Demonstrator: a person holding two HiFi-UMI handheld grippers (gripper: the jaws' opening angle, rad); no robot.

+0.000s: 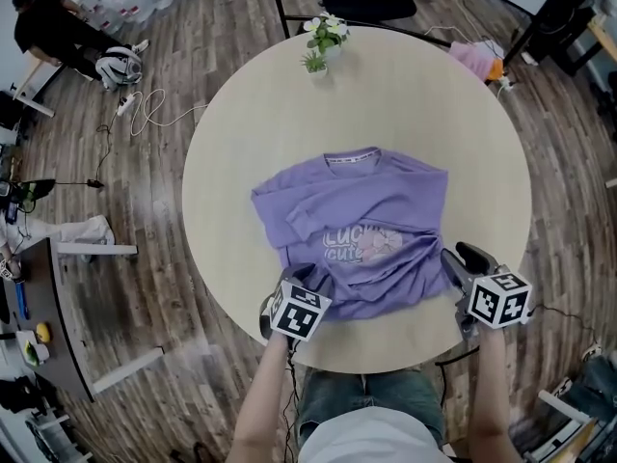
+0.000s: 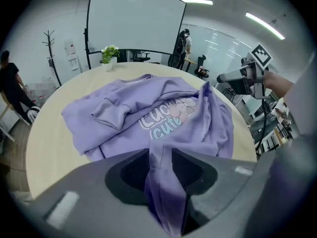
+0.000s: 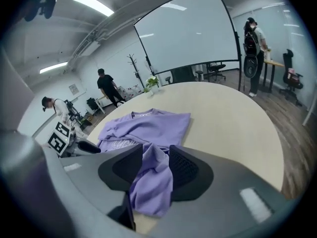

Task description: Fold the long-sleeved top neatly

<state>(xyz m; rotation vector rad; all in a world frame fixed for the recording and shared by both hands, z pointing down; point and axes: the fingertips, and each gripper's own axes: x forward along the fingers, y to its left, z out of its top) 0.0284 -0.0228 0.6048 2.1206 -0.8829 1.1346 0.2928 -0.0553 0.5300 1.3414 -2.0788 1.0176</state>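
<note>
The purple long-sleeved top (image 1: 357,230) lies crumpled on the round table (image 1: 434,114), collar away from me, one sleeve folded across the chest. My left gripper (image 1: 307,280) is at the near left hem. In the left gripper view the left gripper (image 2: 161,157) is shut on a pinched fold of the top (image 2: 148,113). My right gripper (image 1: 461,263) is at the near right hem. In the right gripper view a loose bunch of the top (image 3: 143,125) lies between the jaws of the right gripper (image 3: 154,162), which stand apart without pressing it.
A small potted plant (image 1: 323,41) stands at the table's far edge. A pink thing (image 1: 477,61) rests at the far right rim. A person (image 1: 48,27) crouches on the wooden floor at far left, near cables (image 1: 145,114).
</note>
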